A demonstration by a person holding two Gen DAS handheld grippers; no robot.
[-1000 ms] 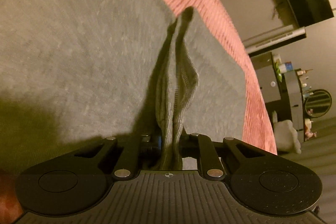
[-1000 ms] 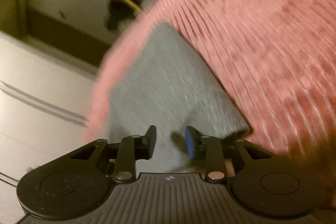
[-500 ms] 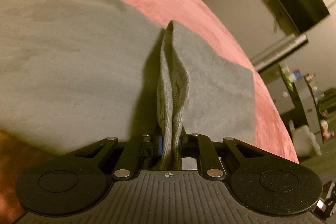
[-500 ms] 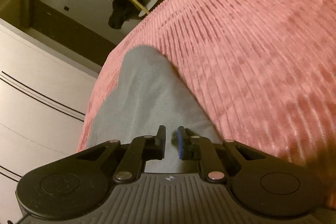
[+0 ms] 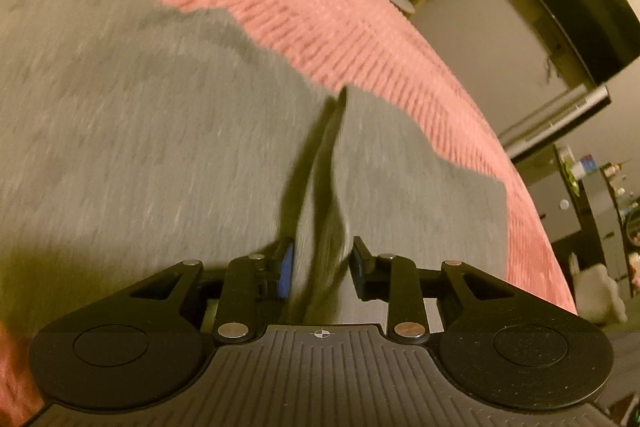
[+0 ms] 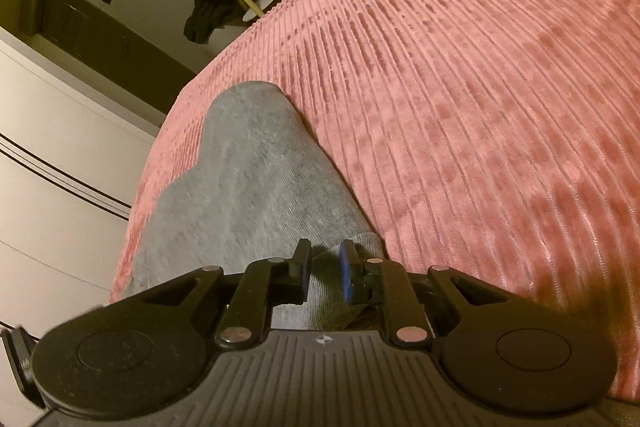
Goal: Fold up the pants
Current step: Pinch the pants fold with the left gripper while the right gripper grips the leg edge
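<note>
Both pants (image 5: 168, 131) ends beyond frame

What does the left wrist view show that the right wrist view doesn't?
Left wrist only: a raised ridge of cloth standing between the open left gripper, plus a shelf unit. Right wrist only: white drawers and the open right gripper. Both: the gray pants on the pink bedspread.

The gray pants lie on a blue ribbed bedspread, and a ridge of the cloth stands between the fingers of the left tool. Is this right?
Not quite. The bedspread is pink, not blue, as the right wrist view shows clearly. The rest stands: the gray pants lie on it, and a ridge of the cloth rises between the fingers of the left tool.
</note>
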